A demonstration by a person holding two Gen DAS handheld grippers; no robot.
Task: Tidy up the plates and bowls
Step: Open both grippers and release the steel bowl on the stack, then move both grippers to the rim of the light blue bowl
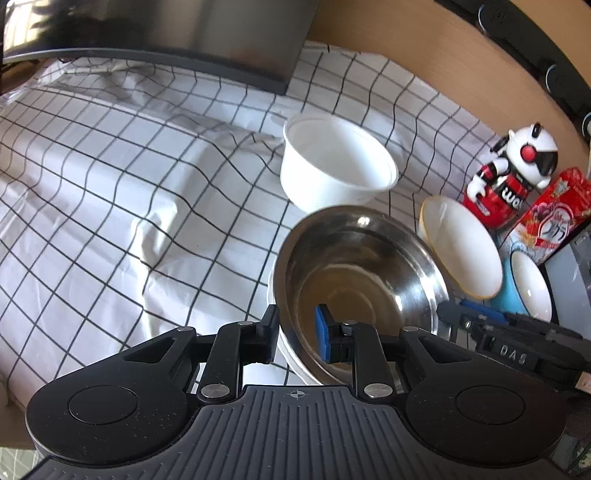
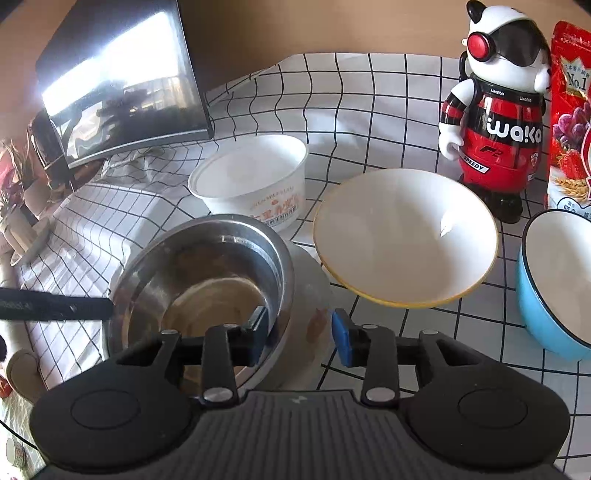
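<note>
A steel bowl point(image 1: 354, 273) sits in a white plate point(image 2: 310, 295) on the checked cloth. My left gripper point(image 1: 297, 338) is open and straddles the bowl's near-left rim, one finger outside and the blue pad inside. My right gripper point(image 2: 299, 334) is open and straddles the bowl's point(image 2: 207, 273) right rim, its left finger inside and its blue pad over the plate. A white paper bowl point(image 1: 332, 162) point(image 2: 255, 177) stands behind. A white bowl with a yellow rim point(image 2: 406, 236) point(image 1: 461, 247) and a blue bowl point(image 2: 554, 288) point(image 1: 524, 291) lie to the right.
A panda robot toy point(image 2: 495, 118) point(image 1: 509, 173) and a red cereal bag point(image 2: 569, 110) point(image 1: 554, 210) stand at the back right. A dark monitor point(image 2: 122, 81) point(image 1: 166, 33) stands at the back left. Wrinkled checked cloth point(image 1: 129, 184) covers the left.
</note>
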